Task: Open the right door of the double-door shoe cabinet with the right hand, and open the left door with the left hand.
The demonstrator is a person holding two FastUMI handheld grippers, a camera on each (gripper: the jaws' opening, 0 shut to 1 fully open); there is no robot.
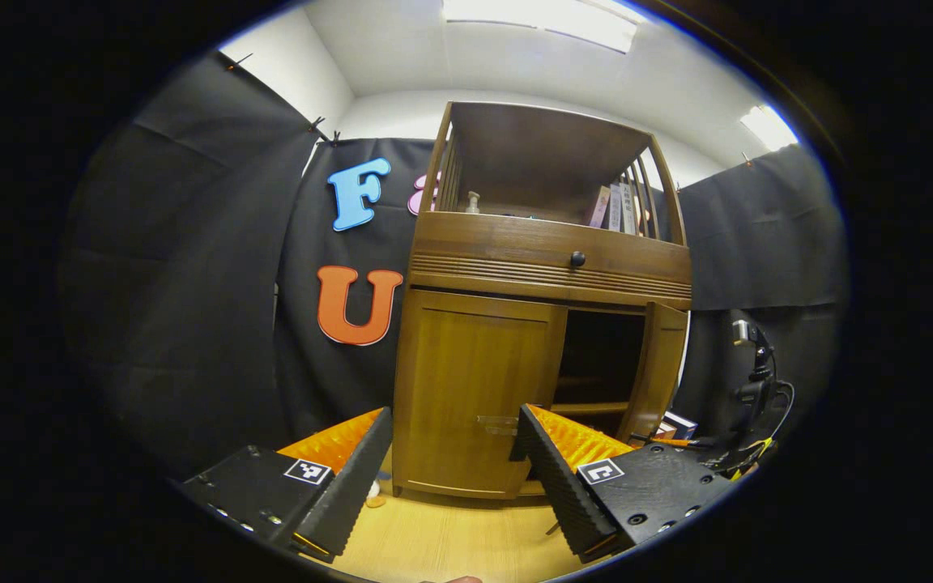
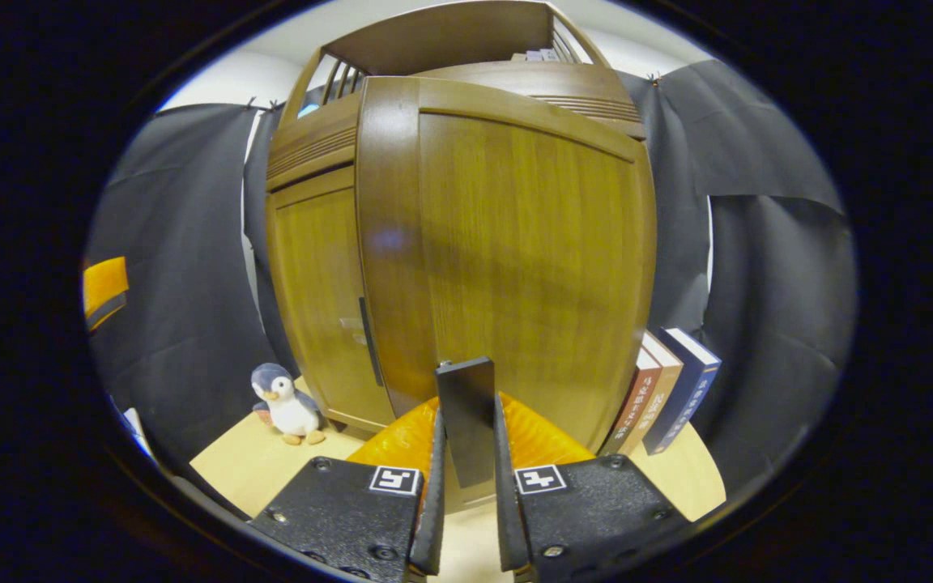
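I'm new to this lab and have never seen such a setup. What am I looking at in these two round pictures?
A person holds a two-finger gripper in each hand; a camera rides on each one. The left gripper view faces the shoe cabinet: the left gripper is open, the left door is shut, the right door stands open. In the right gripper view, the right gripper pinches a dark handle on the right door. A toy penguin and some books stand beside the cabinet.
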